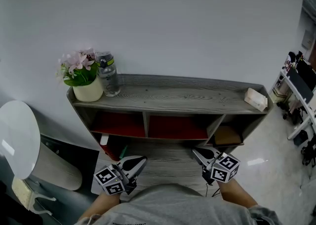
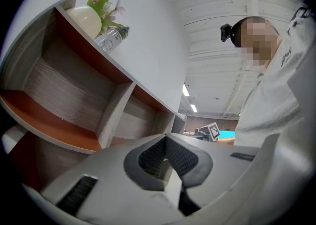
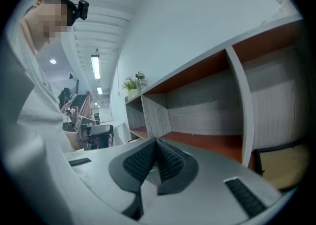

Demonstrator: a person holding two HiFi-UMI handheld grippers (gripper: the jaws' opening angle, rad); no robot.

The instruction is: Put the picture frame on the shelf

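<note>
A grey wooden shelf (image 1: 173, 95) with red-floored compartments stands against the white wall. In its lower right compartment leans a brown picture frame (image 1: 228, 135); the right gripper view shows it as a dark-edged tan panel (image 3: 281, 167) at the far right. My left gripper (image 1: 139, 162) hangs low in front of the shelf's left half, jaws shut and empty (image 2: 165, 139). My right gripper (image 1: 197, 154) is held in front of the right half, left of the frame, also shut with nothing between its pads (image 3: 157, 143).
On the shelf top stand a potted pink flower (image 1: 81, 78) and a clear bottle (image 1: 107, 73) at the left end, and a small pale box (image 1: 256, 99) at the right end. A white round stool (image 1: 19, 135) is at the left. Racks and cables (image 1: 298, 95) stand at the right.
</note>
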